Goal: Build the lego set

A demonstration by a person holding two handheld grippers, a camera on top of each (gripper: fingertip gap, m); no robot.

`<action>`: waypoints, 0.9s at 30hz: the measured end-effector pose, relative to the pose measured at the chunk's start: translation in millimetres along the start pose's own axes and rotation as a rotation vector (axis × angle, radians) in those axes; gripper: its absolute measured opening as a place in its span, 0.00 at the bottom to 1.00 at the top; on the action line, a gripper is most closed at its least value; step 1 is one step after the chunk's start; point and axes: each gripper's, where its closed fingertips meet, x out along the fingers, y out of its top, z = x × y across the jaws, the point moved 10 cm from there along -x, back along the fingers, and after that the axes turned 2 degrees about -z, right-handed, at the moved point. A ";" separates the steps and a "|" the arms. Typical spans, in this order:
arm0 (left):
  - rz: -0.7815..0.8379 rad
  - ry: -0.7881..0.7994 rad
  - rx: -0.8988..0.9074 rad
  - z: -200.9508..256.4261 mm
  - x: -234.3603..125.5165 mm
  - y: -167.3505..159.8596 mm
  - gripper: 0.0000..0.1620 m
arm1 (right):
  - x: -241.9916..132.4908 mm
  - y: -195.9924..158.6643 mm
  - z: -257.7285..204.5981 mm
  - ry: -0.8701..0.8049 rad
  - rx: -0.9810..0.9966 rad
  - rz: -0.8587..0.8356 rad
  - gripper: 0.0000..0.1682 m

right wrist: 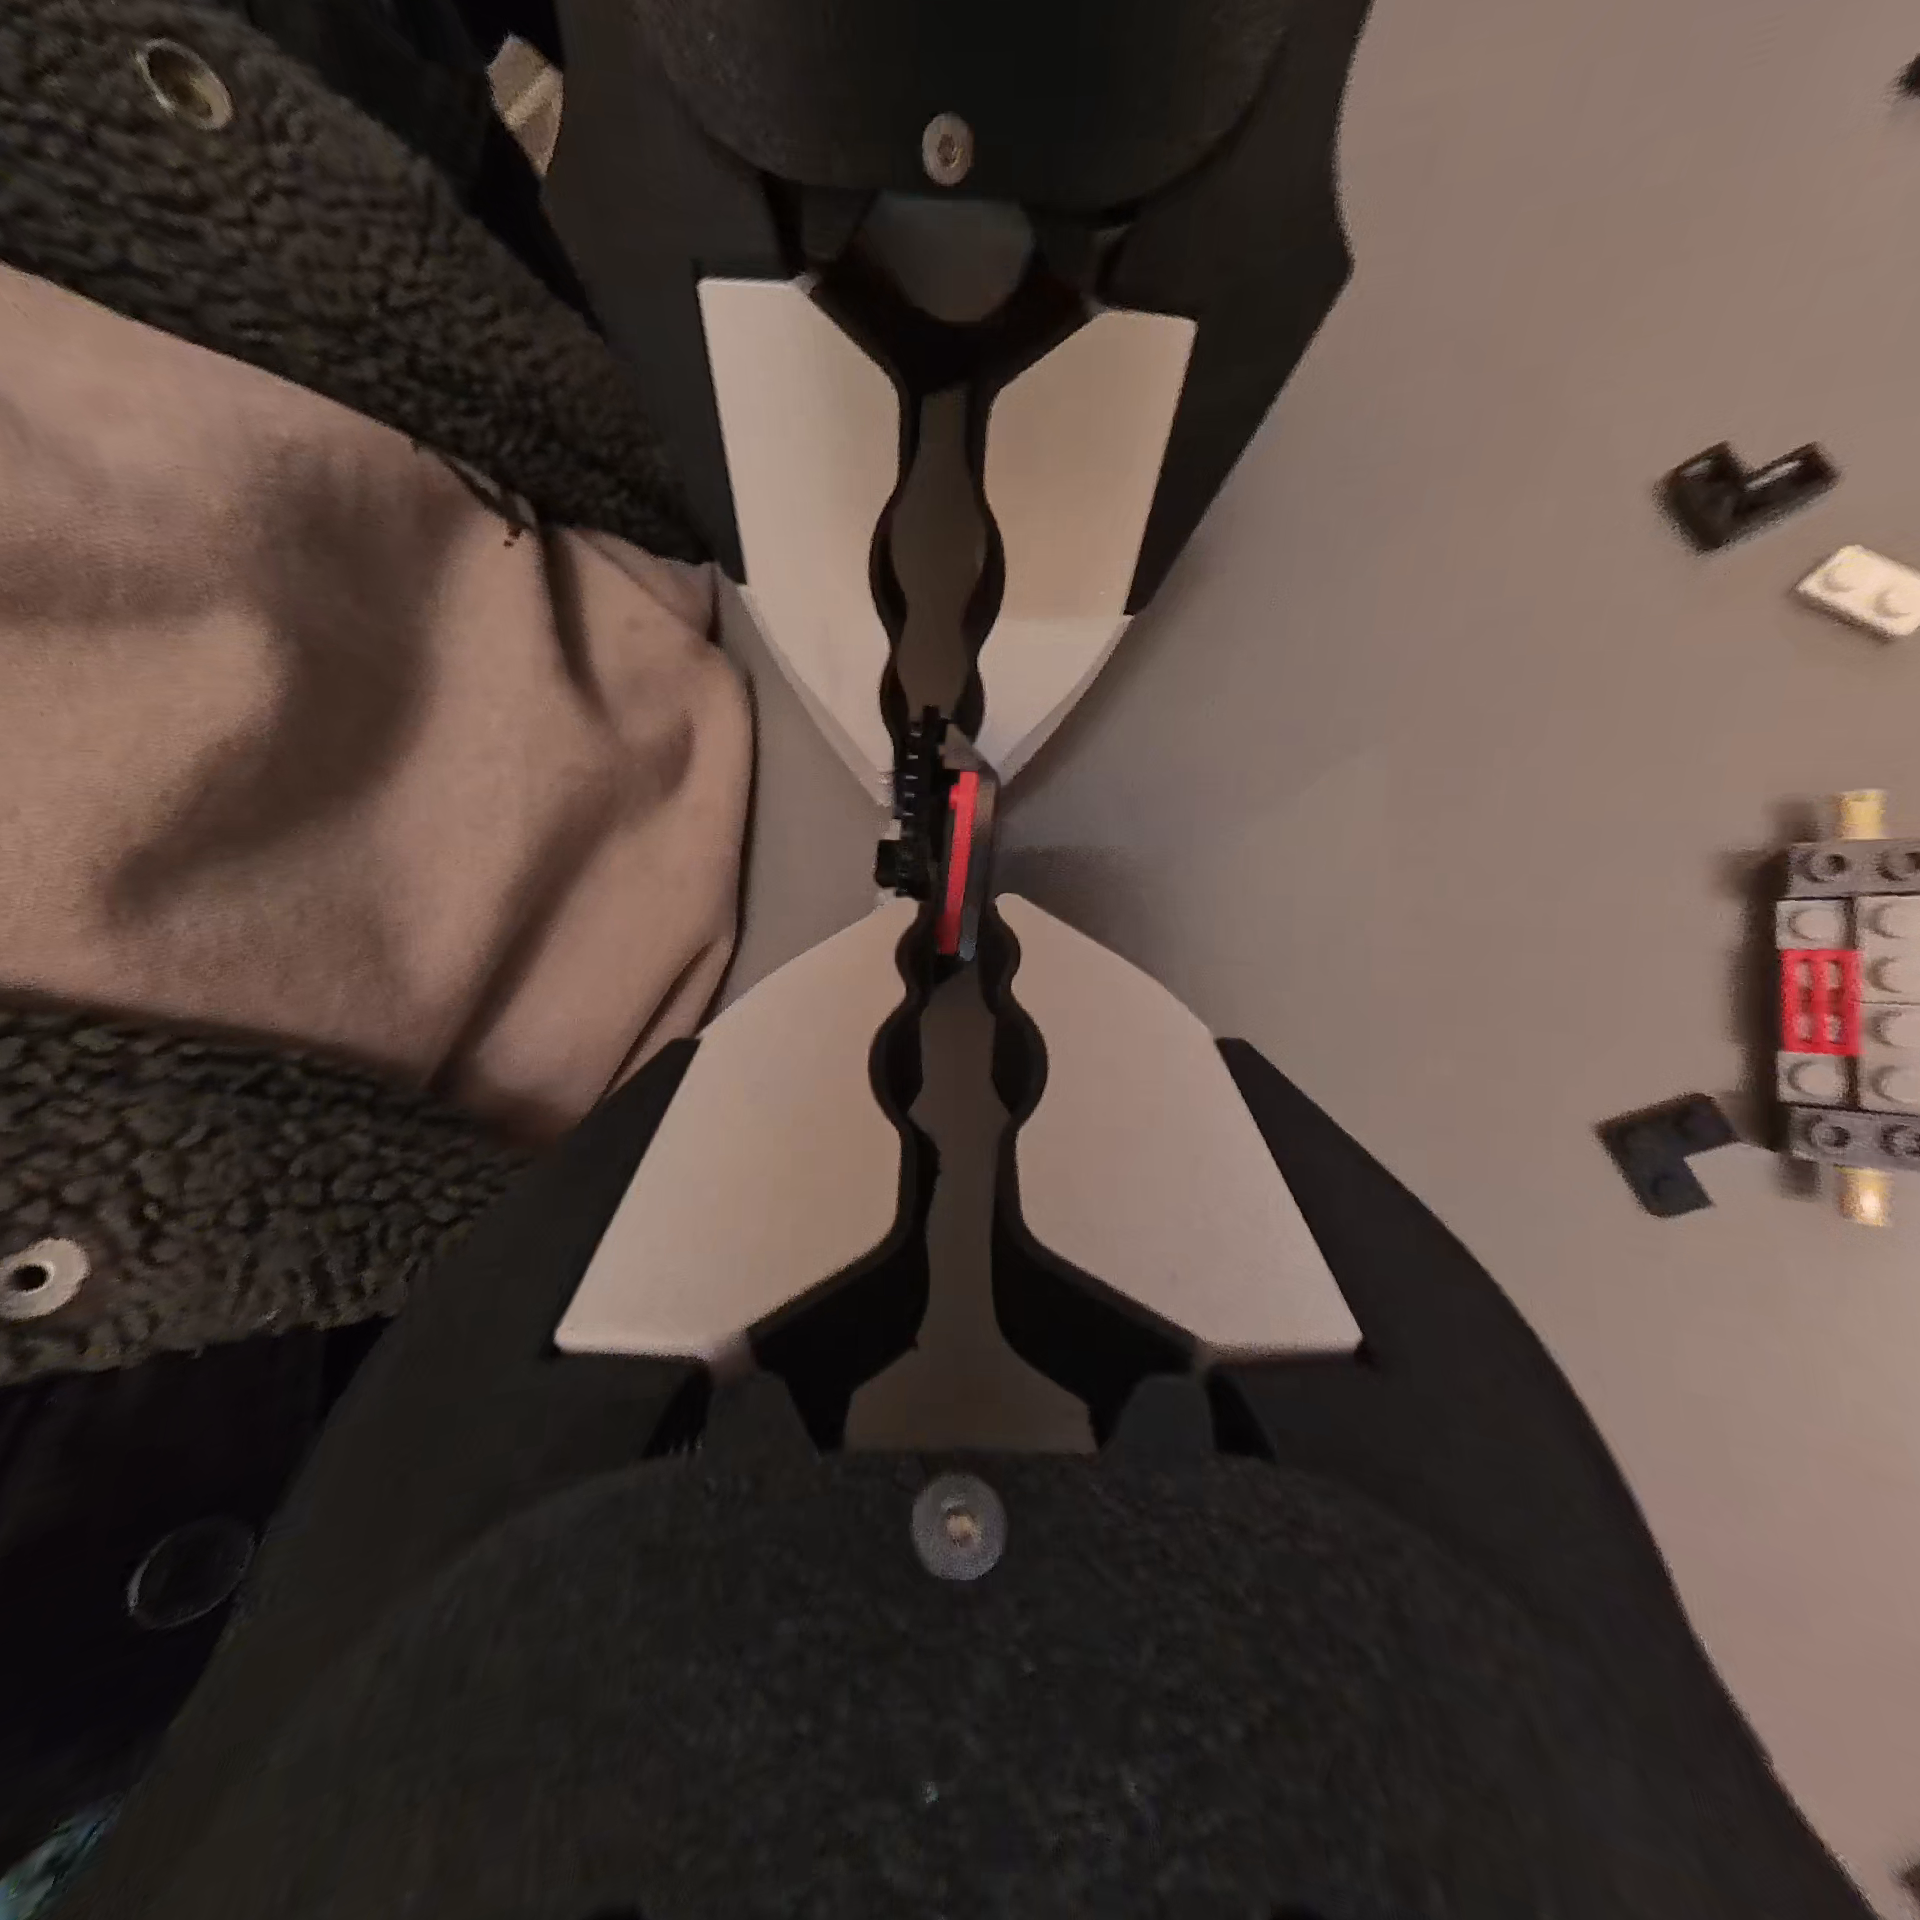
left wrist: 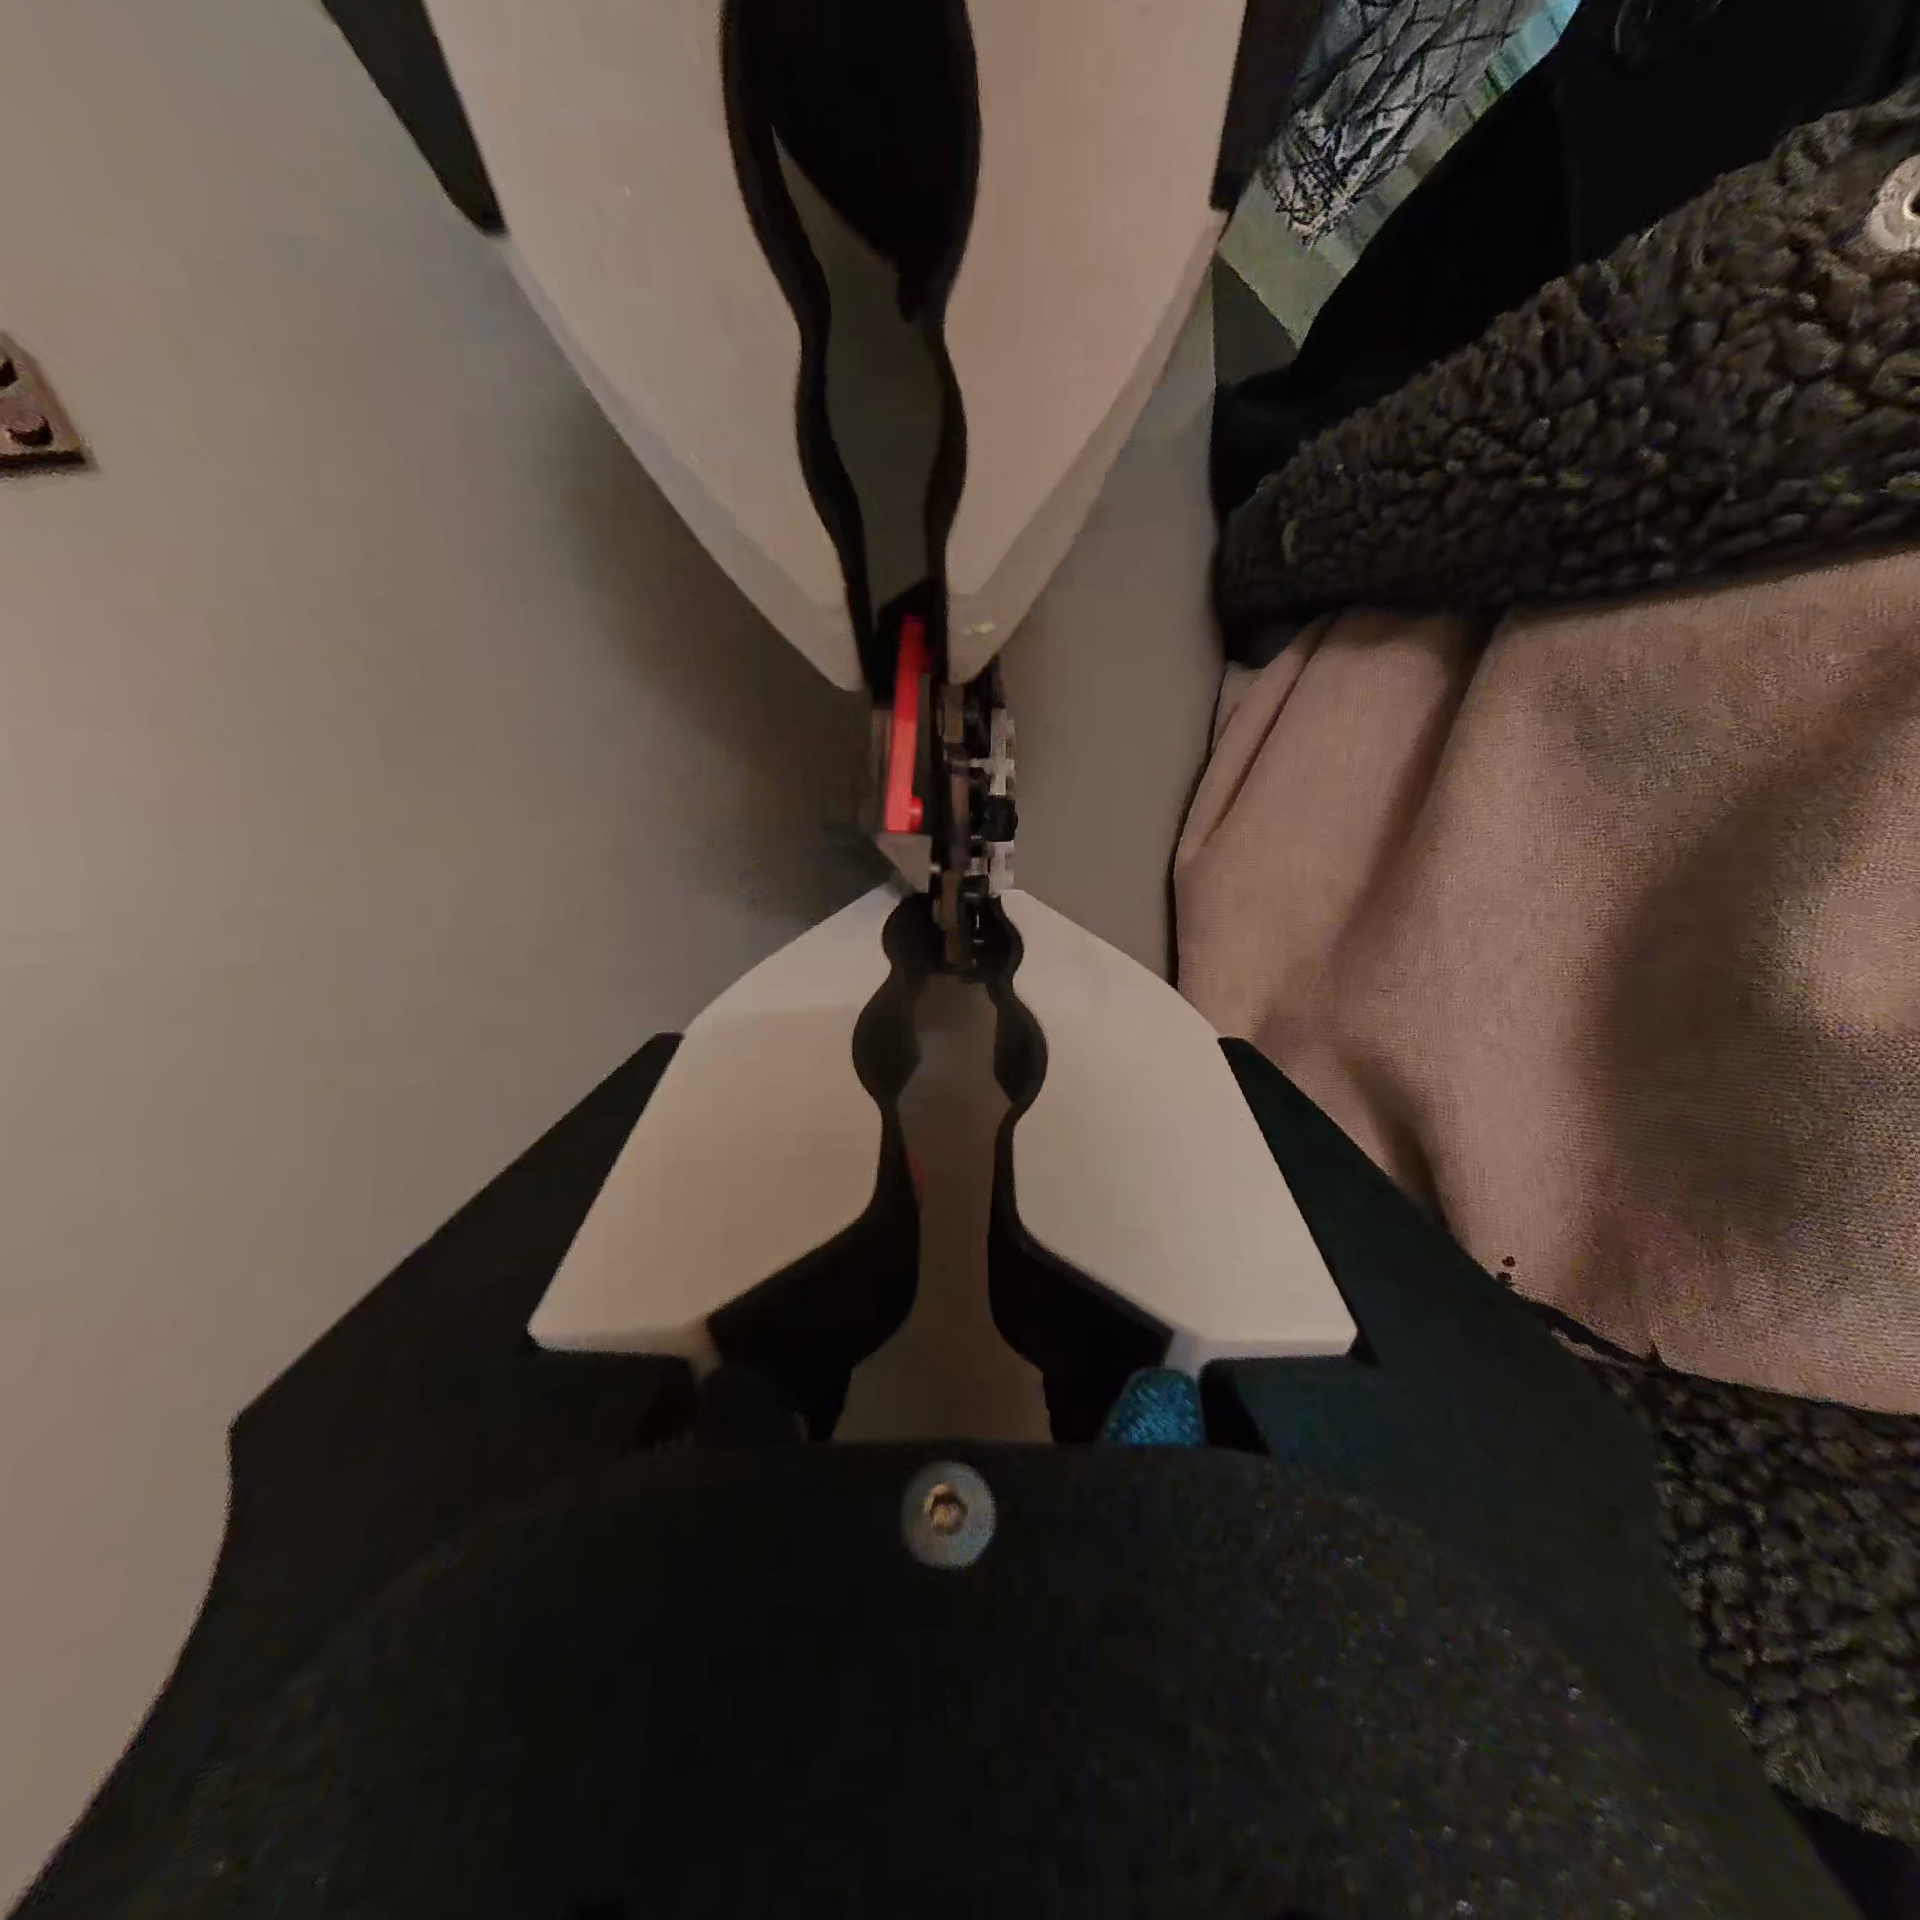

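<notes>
two grippers (left wrist: 951, 940) (right wrist: 951, 951), five lego pieces (right wrist: 1745, 490) visible.

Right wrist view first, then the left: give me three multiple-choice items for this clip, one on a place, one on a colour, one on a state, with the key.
1. Where does the grey chassis with tan axle ends lie?
A. on the table at the right edge of the right wrist view
B. between the tools
C. on the jacket

2. What colour is the plate on the small assembly held between the tools?
A. blue
B. red
C. yellow

3. How is the left tool?
A. wide open
B. shut on the small assembly
C. out of view

Key: A, it rests on bare table; B, a red plate shows against black parts; C is wrong and B right, both tools' tips, including the right tool, pinch the assembly end to end.
</notes>
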 end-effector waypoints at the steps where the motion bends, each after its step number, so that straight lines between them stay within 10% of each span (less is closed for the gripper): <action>1: 0.000 -0.008 0.005 0.6 0.9 1.0 0.06 | 0.7 0.0 -0.7 0.022 0.006 -0.012 0.05; 27: 0.069 -0.105 0.028 11.9 20.2 -6.9 0.21 | 15.5 -15.0 4.6 0.341 0.106 -0.076 0.04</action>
